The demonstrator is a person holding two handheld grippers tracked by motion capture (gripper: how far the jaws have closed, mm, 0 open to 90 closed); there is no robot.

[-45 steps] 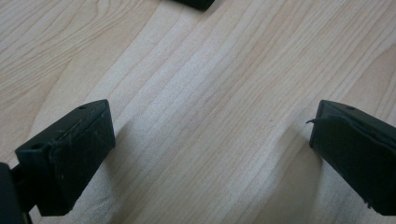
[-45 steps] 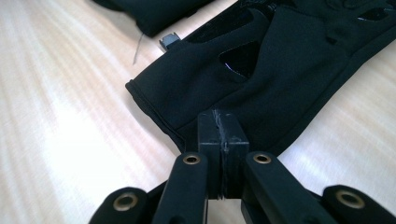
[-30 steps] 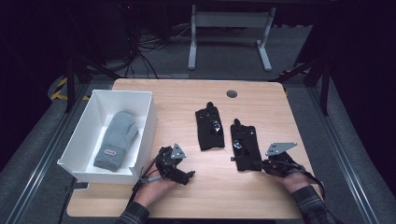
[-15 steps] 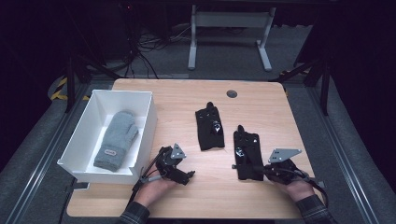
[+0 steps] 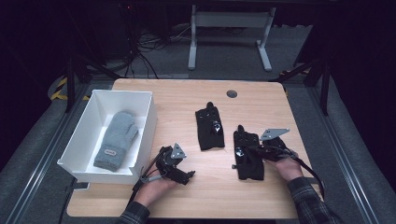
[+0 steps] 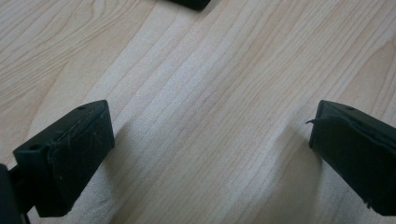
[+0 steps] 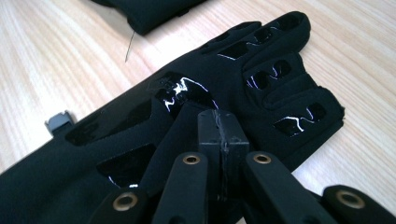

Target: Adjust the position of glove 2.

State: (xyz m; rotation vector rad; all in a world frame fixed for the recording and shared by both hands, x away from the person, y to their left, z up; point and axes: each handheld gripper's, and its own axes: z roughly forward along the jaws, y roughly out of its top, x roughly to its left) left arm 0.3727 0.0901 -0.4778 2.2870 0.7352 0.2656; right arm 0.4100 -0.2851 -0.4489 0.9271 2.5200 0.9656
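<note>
Over the table, high view: right gripper (image 5: 252, 150) rests on near black glove (image 5: 248, 157); white box (image 5: 144, 100) with grey mitten (image 5: 115, 139) stands left, clear bench between.
Left gripper view: left gripper (image 6: 210, 140) jaws wide apart, nothing between them, over bare tabletop (image 6: 201, 84).
Right gripper view: jaws closed together, apparently pinching the glove fabric.
Step judged: glove gripped; next, lift and carry over the box rim.

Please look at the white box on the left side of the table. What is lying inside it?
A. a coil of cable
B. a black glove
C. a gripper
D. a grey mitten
D. In the high view, a grey mitten lies flat inside the white box, while both black gloves lie outside it on the wooden table.
</note>
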